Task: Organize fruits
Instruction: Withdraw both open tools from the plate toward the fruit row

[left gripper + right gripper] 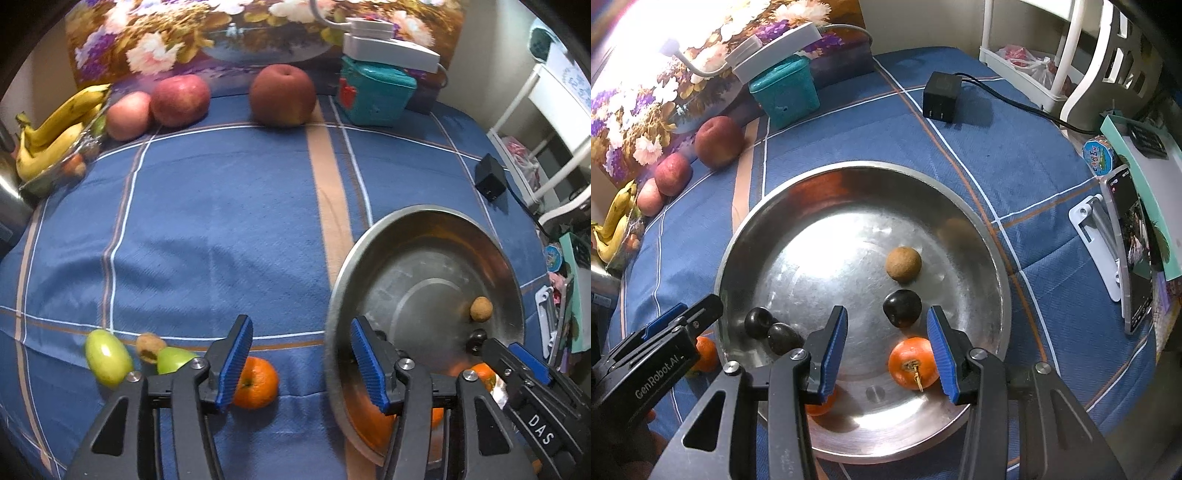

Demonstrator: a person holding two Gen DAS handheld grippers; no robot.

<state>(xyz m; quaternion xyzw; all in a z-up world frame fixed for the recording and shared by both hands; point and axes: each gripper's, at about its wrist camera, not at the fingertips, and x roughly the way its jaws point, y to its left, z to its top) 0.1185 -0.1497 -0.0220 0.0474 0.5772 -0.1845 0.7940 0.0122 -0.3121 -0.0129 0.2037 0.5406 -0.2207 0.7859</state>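
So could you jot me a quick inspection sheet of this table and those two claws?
Surface: blue plaid tablecloth, slightly wrinkled.
Job's things: metal bowl holds an orange, a second orange partly hidden, three dark fruits and a brown round fruit. On the cloth: another orange, two green fruits, apples, bananas.
Clutter: teal box, black adapter, phone on a stand.
Claws: left claw open over the cloth; right claw open over the bowl; both hold nothing.
Cables: adapter's black cord.
Surroundings: floral picture, white rack.
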